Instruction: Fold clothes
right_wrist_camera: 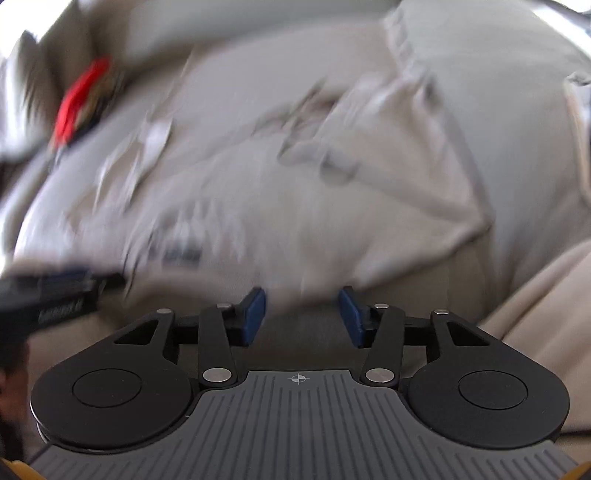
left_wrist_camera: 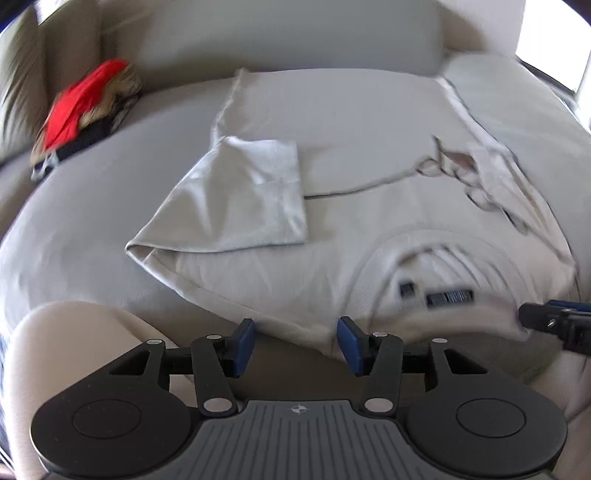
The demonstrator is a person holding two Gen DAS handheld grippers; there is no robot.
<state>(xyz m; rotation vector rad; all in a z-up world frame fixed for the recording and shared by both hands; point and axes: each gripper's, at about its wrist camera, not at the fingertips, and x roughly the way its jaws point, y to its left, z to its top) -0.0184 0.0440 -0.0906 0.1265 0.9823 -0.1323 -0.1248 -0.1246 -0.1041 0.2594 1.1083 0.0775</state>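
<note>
A beige T-shirt (left_wrist_camera: 332, 206) lies spread on a grey cushioned seat (left_wrist_camera: 92, 229), with its left sleeve (left_wrist_camera: 240, 195) folded inward and the collar with a dark label (left_wrist_camera: 448, 297) toward me. In the left wrist view my left gripper (left_wrist_camera: 297, 343) stands open at the shirt's near shoulder edge, nothing pressed between its blue pads. My right gripper (left_wrist_camera: 535, 317) enters from the right beside the collar. The right wrist view is blurred: my right gripper (right_wrist_camera: 303, 314) is open at the shirt's (right_wrist_camera: 332, 206) near edge, and the left gripper (right_wrist_camera: 62, 291) shows at the far left.
A pile of red, tan and black clothes (left_wrist_camera: 85, 110) sits at the back left against the grey backrest (left_wrist_camera: 288, 37). A beige rounded shape (left_wrist_camera: 74, 350), possibly a person's knee, fills the near left. A bright window (left_wrist_camera: 546, 33) is at the top right.
</note>
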